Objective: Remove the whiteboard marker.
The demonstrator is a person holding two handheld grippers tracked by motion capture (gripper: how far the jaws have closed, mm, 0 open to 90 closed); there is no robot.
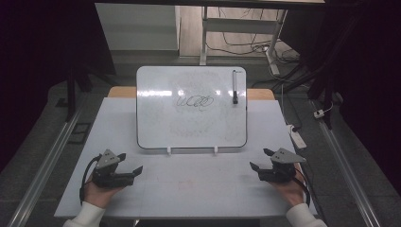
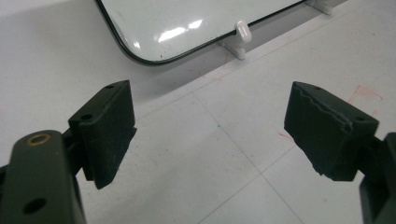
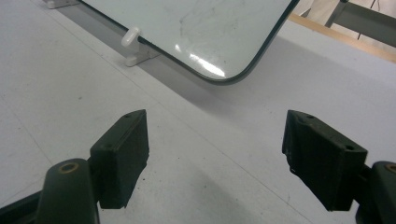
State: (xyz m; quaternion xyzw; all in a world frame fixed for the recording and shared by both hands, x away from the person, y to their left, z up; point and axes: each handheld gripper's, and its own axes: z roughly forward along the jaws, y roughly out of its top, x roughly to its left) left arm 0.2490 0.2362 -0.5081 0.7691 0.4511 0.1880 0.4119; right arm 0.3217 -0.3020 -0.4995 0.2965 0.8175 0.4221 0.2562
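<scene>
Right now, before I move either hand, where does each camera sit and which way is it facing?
High view: above the person's side, looking forward and down on the whiteboard, its marker, both hands, the left gripper and the right gripper.
Left gripper view: on the left gripper, looking past its open jaws at the table and the whiteboard's near corner.
Right gripper view: on the right gripper, jaws open, facing the board's other near corner.
Shared: both gripper views catch the whiteboard's white support clips.
</scene>
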